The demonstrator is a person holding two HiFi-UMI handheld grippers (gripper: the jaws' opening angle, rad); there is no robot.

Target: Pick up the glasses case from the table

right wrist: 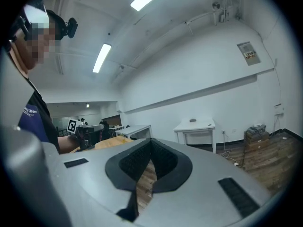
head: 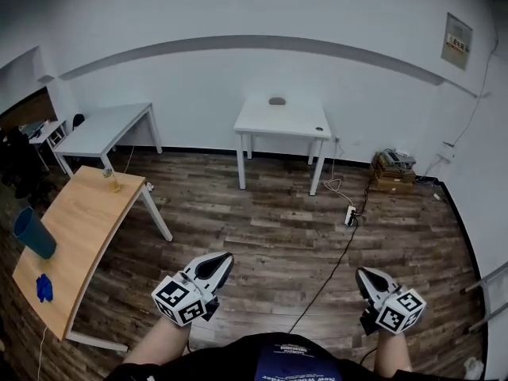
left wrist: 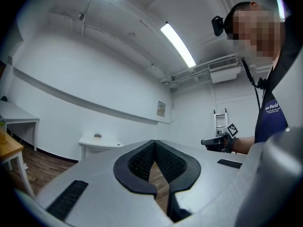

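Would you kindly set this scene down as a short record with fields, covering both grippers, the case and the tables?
left gripper: jaws shut, empty, low over the floor
right gripper: jaws shut, empty
glasses case: probably the small grey thing on the far white table; too small to be sure
wooden table: at left, bears a blue cup
on floor: power strip with a cable
task: not yet begun; both grippers far from the case
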